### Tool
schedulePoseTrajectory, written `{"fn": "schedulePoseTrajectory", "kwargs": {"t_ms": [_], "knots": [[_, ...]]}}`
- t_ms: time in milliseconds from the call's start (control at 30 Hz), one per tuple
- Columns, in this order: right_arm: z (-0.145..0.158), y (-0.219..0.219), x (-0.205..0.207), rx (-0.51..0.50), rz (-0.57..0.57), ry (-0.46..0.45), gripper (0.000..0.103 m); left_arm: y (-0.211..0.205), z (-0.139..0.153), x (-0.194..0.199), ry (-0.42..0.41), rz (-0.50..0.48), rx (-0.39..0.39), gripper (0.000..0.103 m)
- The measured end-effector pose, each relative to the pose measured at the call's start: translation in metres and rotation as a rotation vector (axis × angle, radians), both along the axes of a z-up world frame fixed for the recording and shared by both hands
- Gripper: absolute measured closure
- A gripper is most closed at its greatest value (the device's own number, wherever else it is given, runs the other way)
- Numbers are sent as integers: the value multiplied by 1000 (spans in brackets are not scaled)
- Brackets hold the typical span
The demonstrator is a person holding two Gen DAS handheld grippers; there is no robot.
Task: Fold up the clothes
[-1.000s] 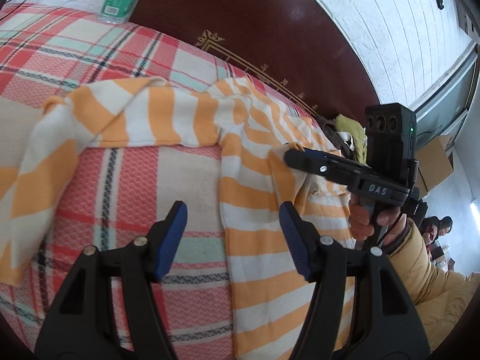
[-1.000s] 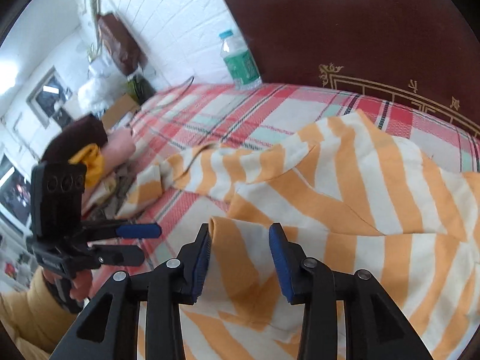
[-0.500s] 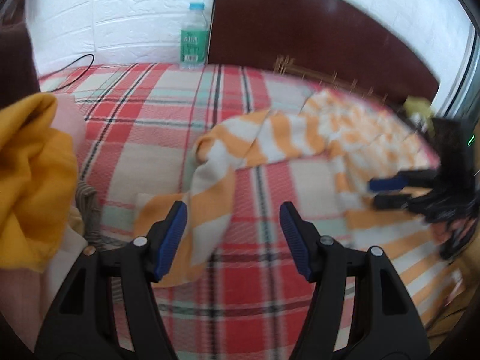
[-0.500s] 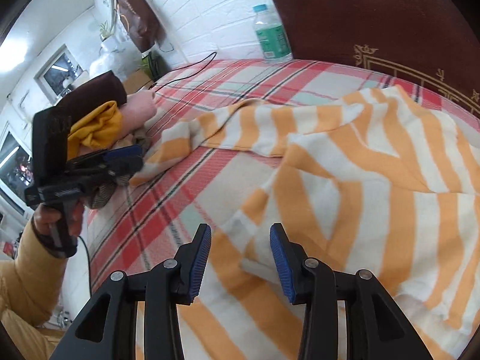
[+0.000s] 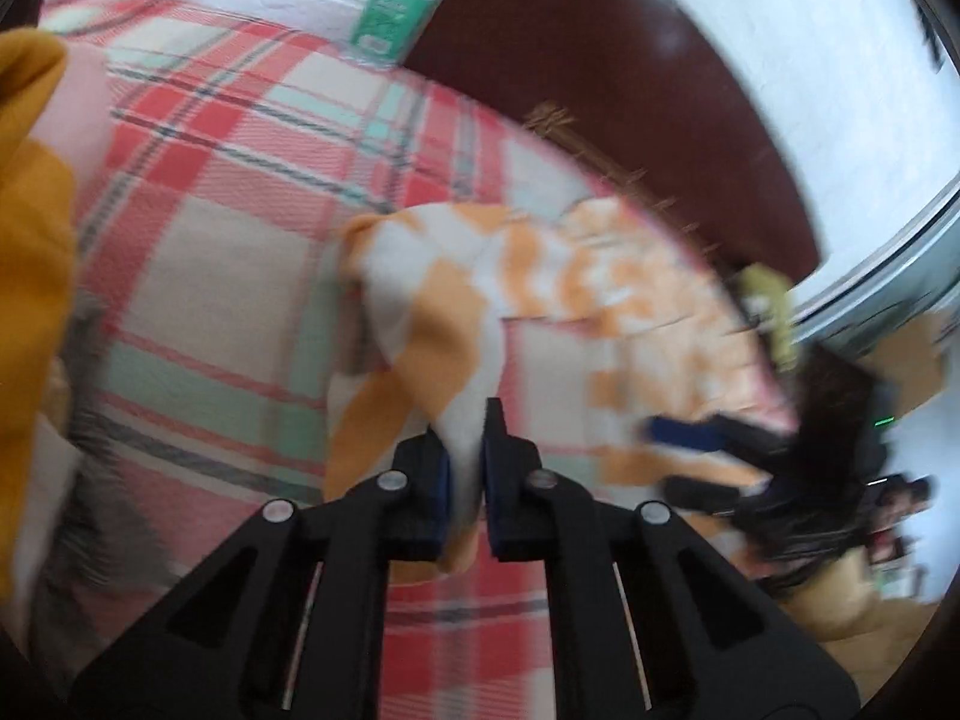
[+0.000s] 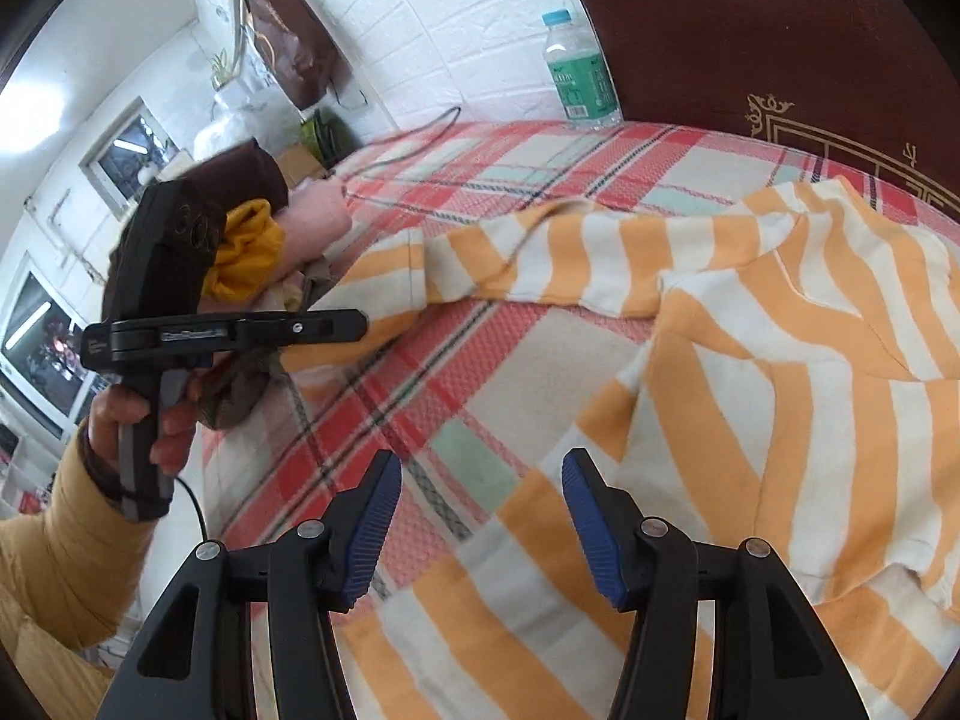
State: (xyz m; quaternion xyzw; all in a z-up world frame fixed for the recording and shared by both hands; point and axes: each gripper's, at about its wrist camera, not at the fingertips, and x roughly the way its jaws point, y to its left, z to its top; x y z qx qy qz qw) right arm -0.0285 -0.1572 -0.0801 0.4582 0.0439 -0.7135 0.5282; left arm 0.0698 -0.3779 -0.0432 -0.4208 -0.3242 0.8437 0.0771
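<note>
Orange-and-white striped top [image 6: 750,372] spread over the plaid bed cover [image 6: 540,360], body toward the dark headboard [image 6: 780,30], one sleeve [image 6: 480,264] stretched away from it. Left claw [image 5: 465,468] pinched tight on that sleeve's cuff, cloth bunched between the blue pads; left-wrist view blurred. Right claw [image 6: 480,516] wide open, empty, poised over the top's lower edge. Water bottle [image 6: 579,81] upright beside the headboard. Heap of yellow and brown clothes [image 6: 252,246] beyond the sleeve end, away from the headboard.
</note>
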Motion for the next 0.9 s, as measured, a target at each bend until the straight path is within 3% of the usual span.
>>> {"fn": "schedulePoseTrajectory", "kwargs": {"t_ms": [33, 133, 167, 200, 333, 433, 533, 567, 633, 667, 800, 867, 900], "knots": [[1, -2, 1, -21, 9, -11, 45, 2, 2, 0, 25, -12, 84, 92], [5, -6, 5, -93, 33, -43, 45, 10, -5, -3, 51, -28, 212, 92], [5, -7, 5, -128, 45, -71, 43, 12, -7, -4, 60, -34, 254, 92], [3, -8, 5, -159, 48, -104, 34, 15, -9, -5, 69, -39, 297, 93], [-14, -14, -2, -191, 20, -207, 33, 26, -18, -9, 104, -60, 461, 92], [-34, -19, -12, -242, -3, -358, 33, 28, -25, -8, 122, -58, 503, 92], [-43, -22, -15, -289, -21, -414, 33, 27, -27, -6, 143, -45, 530, 92], [-42, -22, -14, -307, -20, -408, 40, 26, -27, -5, 150, -41, 531, 92], [-35, -22, -12, -318, -18, -350, 68, 26, -24, -3, 164, -45, 535, 90], [-30, -21, -11, -317, -24, -314, 88, 26, -22, -3, 172, -51, 537, 88], [0, -2, -19, -293, -94, -157, 94, 33, -12, -2, 207, -81, 506, 85], [20, 14, -25, -299, -130, -84, 94, 38, -7, -1, 219, -98, 478, 55], [29, 23, -29, -306, -146, -58, 94, 40, -6, -1, 222, -107, 464, 50]]}}
